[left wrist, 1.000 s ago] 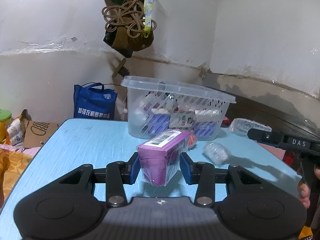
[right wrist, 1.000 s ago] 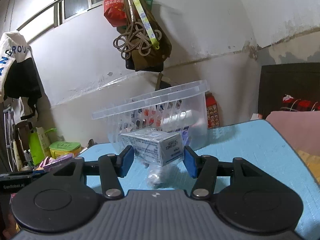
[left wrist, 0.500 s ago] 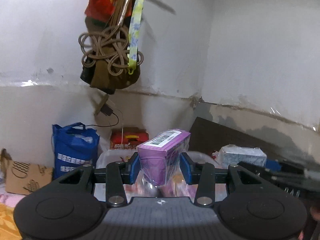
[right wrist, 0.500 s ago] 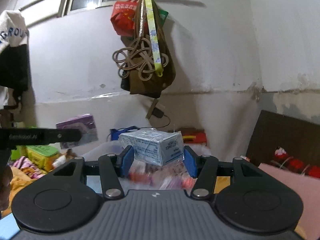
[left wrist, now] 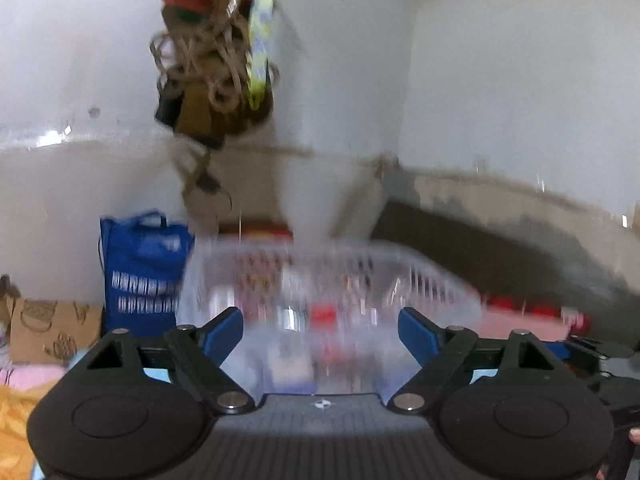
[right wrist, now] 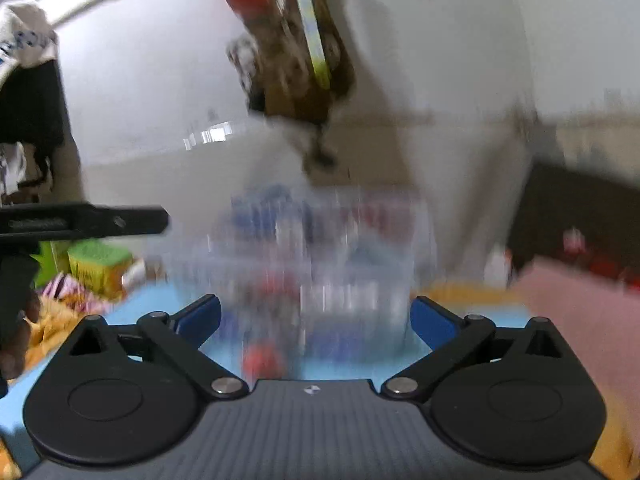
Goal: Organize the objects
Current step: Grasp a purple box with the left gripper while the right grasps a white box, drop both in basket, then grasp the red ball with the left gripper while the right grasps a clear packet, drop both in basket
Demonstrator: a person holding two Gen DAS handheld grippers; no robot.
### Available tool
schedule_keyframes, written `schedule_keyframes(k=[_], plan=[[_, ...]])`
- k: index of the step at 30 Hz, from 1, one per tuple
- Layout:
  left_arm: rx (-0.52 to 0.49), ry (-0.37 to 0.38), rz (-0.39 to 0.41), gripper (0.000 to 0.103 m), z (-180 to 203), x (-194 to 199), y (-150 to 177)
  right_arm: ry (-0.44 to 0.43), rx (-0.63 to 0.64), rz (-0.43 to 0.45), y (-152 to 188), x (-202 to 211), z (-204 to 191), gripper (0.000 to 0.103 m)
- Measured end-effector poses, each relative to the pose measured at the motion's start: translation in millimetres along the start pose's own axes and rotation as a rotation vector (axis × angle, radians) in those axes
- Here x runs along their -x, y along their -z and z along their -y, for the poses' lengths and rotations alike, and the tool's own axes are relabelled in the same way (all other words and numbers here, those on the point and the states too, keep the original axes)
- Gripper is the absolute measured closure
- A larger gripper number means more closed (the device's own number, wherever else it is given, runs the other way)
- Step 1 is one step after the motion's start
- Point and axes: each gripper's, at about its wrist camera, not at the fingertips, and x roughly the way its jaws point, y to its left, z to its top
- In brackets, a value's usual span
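The clear plastic basket (left wrist: 436, 280) with several packets inside fills the blurred middle of the left wrist view. Just in front of it, my left gripper (left wrist: 320, 330) has its jaws opening, and nothing sits between the blue pads (left wrist: 224, 330). In the right wrist view the same basket (right wrist: 400, 256) is a blur on the blue table (right wrist: 152, 308). My right gripper (right wrist: 316, 320) faces it with its jaws opening wide and bare. The purple box and the pale blue box are not clearly visible in the blur.
A blue shopping bag (left wrist: 140, 272) and a cardboard bag (left wrist: 52, 328) stand left of the basket. Bags and rope (left wrist: 216, 60) hang on the white wall above. The other gripper's black bar (right wrist: 84, 222) crosses the left of the right wrist view. A pink cushion (right wrist: 580, 320) lies at right.
Both grippers have let go of their boxes: the purple box left the left jaws, the pale blue box left the right jaws. Both jaws now stand wide, and the views tilted down toward the basket.
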Motion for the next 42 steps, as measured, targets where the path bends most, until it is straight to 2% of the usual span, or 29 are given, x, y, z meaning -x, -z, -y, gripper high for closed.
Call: schedule_keyframes(k=[4,6,10,12,15,17,18,19,20,21,26,32,34,37,42], plan=[[-0.049,-0.008,-0.14,0.017,14,-33,34,0.002,-0.038,-0.157,32,-17,-3,0.0],[-0.053,-0.003,-0.184,0.026,19,-48,43,-0.014,-0.037,-0.16,38,-18,-4,0.004],[-0.053,-0.01,-0.227,0.026,27,-68,54,-0.008,-0.049,-0.193,48,-25,1,0.023],[-0.063,-0.022,-0.241,0.026,31,-75,61,-0.012,-0.059,-0.228,51,-33,2,0.028],[-0.067,-0.025,-0.275,0.026,34,-89,65,-0.029,-0.061,-0.215,48,-33,2,0.031],[-0.083,-0.023,-0.293,0.027,36,-96,70,-0.037,-0.041,-0.232,48,-37,-2,0.039],[-0.089,-0.032,-0.299,0.036,37,-99,72,-0.033,-0.035,-0.232,47,-37,-3,0.041],[-0.098,-0.049,-0.302,0.042,38,-100,73,-0.035,-0.027,-0.234,47,-38,-4,0.049],[-0.107,-0.058,-0.293,0.053,39,-97,73,-0.038,-0.021,-0.235,47,-38,-5,0.063],[-0.111,-0.065,-0.287,0.053,39,-94,74,-0.038,-0.022,-0.234,47,-39,-5,0.068],[-0.133,-0.07,-0.203,0.053,31,-60,81,-0.072,-0.074,-0.227,48,-38,4,0.068],[-0.058,-0.096,-0.127,0.053,3,-11,90,-0.076,-0.062,-0.221,48,-39,0,0.068],[-0.039,-0.098,-0.076,0.053,0,4,92,-0.081,-0.052,-0.207,48,-37,-3,0.068],[-0.024,-0.07,-0.023,0.053,-2,11,88,-0.061,-0.022,-0.176,47,-32,-8,0.068],[0.01,-0.035,-0.022,0.053,-5,7,87,-0.058,-0.014,-0.119,47,-24,-9,0.068]])
